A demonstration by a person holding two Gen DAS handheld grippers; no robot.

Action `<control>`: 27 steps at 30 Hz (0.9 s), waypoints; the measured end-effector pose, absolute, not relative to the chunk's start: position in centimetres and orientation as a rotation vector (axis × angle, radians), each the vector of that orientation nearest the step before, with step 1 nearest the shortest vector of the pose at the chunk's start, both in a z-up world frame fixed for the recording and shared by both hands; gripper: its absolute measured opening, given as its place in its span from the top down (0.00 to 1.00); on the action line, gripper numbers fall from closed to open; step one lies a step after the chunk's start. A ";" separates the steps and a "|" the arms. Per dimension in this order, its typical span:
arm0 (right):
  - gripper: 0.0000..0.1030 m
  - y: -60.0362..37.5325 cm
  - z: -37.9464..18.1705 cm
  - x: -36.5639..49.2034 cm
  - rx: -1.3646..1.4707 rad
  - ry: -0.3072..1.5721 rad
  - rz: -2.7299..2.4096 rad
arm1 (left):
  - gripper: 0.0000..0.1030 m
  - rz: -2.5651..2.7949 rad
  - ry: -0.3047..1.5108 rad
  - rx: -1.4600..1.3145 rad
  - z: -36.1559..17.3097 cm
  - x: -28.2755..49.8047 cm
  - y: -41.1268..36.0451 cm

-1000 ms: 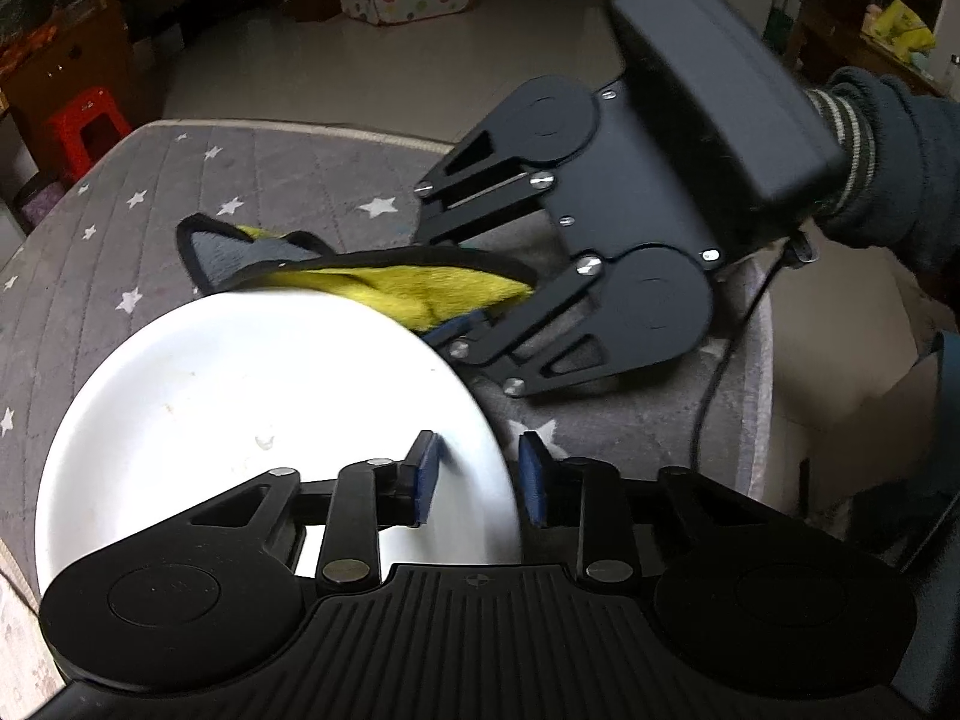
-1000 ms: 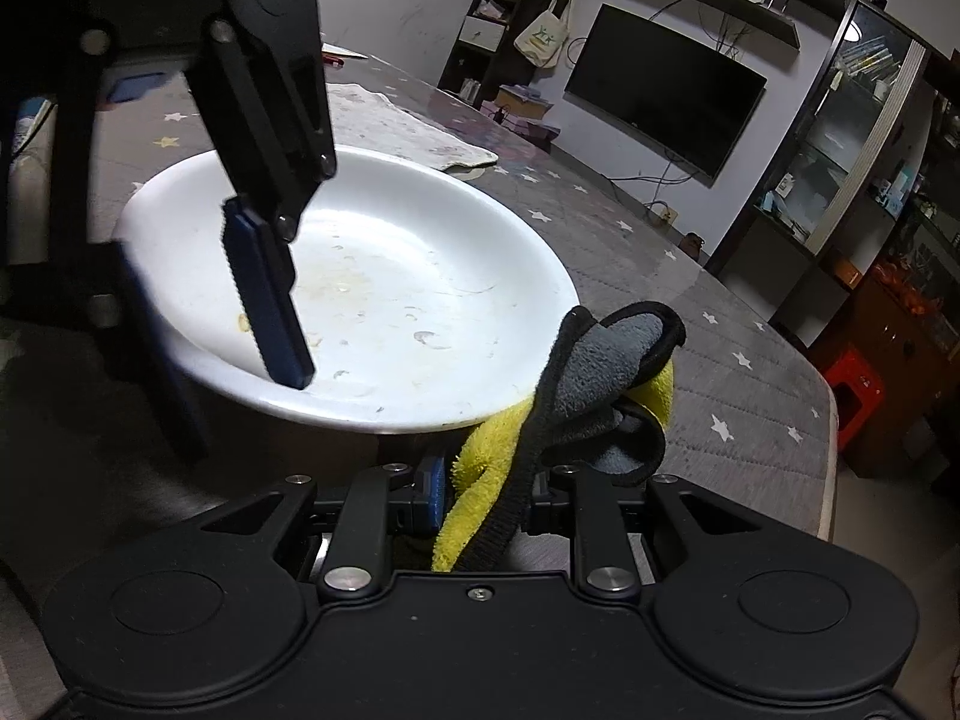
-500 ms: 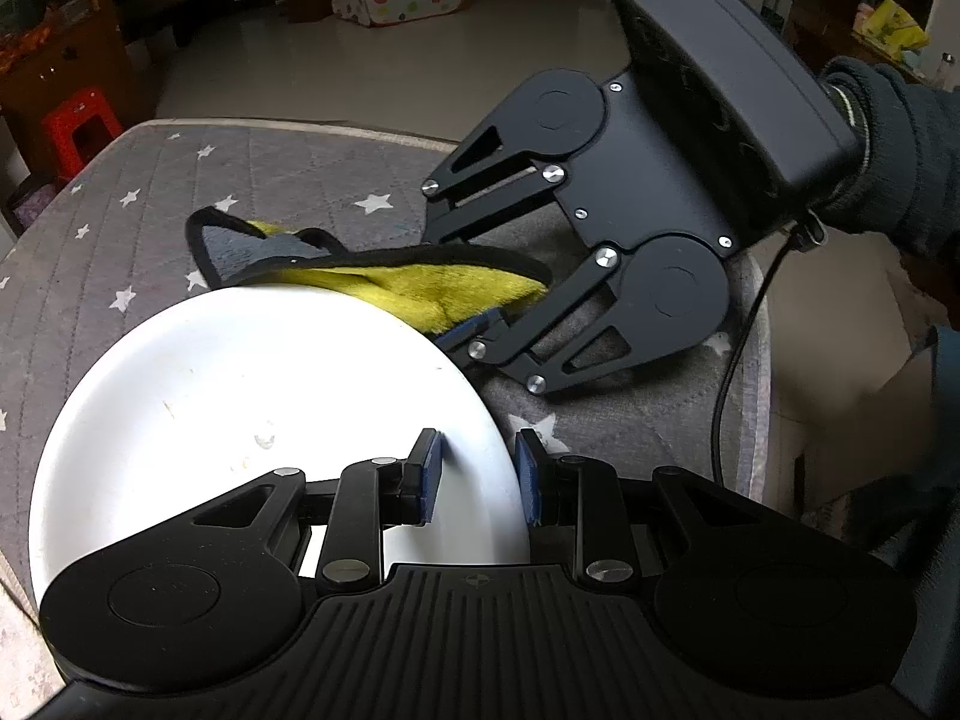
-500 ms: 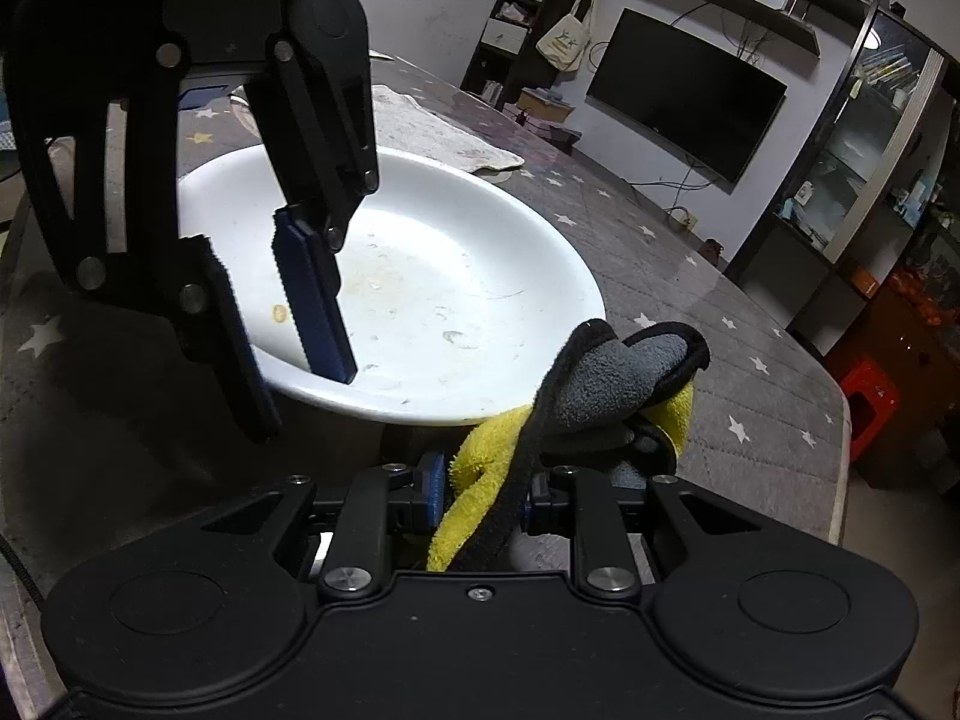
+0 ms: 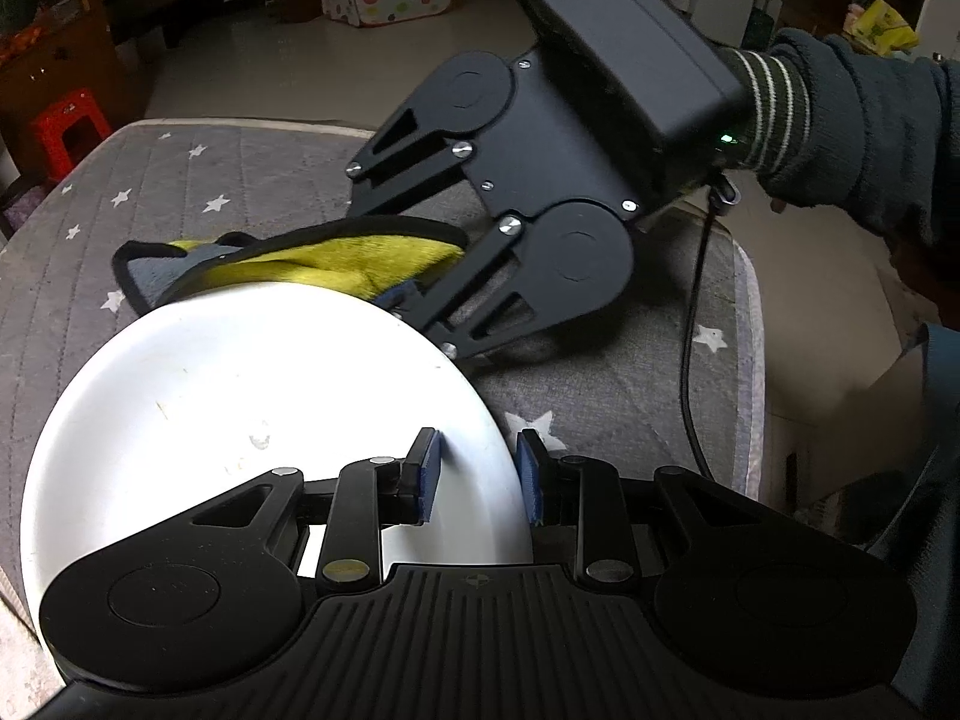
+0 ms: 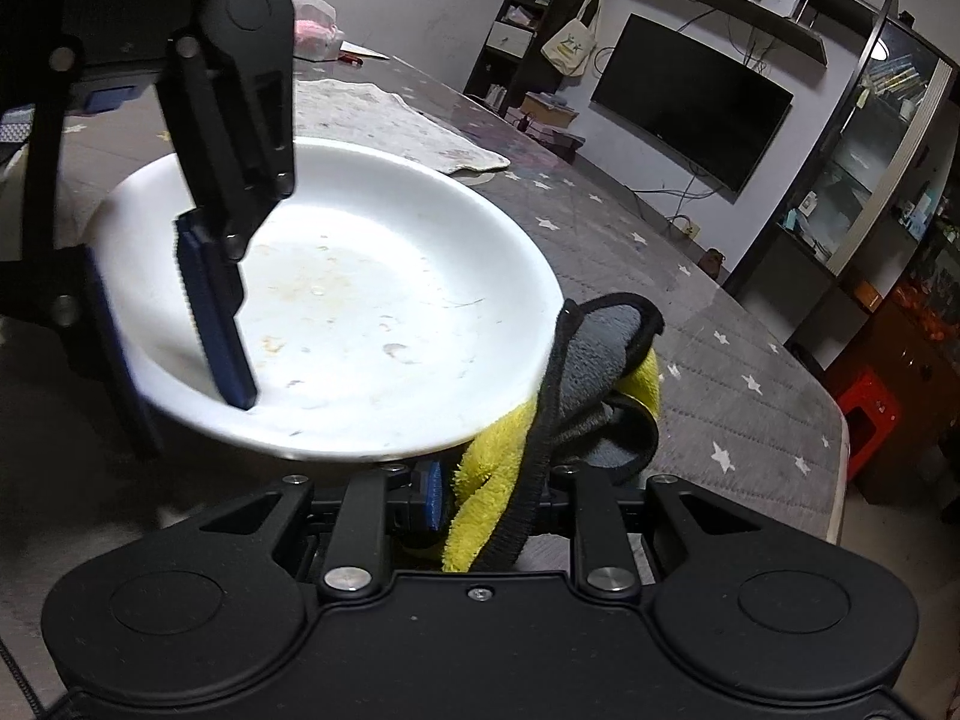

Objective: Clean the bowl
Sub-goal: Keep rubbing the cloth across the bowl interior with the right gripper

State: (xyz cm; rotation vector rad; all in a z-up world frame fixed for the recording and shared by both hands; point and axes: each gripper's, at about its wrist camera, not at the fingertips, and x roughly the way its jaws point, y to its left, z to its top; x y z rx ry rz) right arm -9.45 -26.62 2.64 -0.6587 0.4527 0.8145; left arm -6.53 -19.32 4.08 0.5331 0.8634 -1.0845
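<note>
The left gripper (image 5: 477,474) is clenched on the near rim of a white bowl (image 5: 252,408), low in the left-wrist view. The right gripper (image 6: 495,498) grasps a yellow-and-grey cloth (image 6: 576,384) just beside the bowl's far edge. To wipe well, the cloth likely needs lifting over the rim and pressing onto the smears while the left grip holds steady. The bowl — shallow and glossy — shows pale dried streaks and crumbs on a grey star-print tabletop (image 5: 630,384).

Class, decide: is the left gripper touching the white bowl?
Touching. In the left wrist view, the left gripper has one blue pad on each side of the bowl rim, pinching it; the right wrist view agrees.
</note>
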 end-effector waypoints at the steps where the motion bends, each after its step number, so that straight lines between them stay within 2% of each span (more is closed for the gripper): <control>1: 0.75 -26.6 2.6 -9.3 -0.660 0.451 0.814 | 0.72 -1.085 0.863 0.532 4.1 -6.6 -19.3; 12: 0.76 -26.7 2.5 -9.2 -0.630 0.457 0.809 | 0.72 -1.079 0.873 0.506 4.9 -8.1 -18.3; 27: 0.75 -27.1 2.8 -13.5 -0.602 0.465 0.790 | 0.72 -1.065 0.868 0.504 4.8 -8.3 -18.3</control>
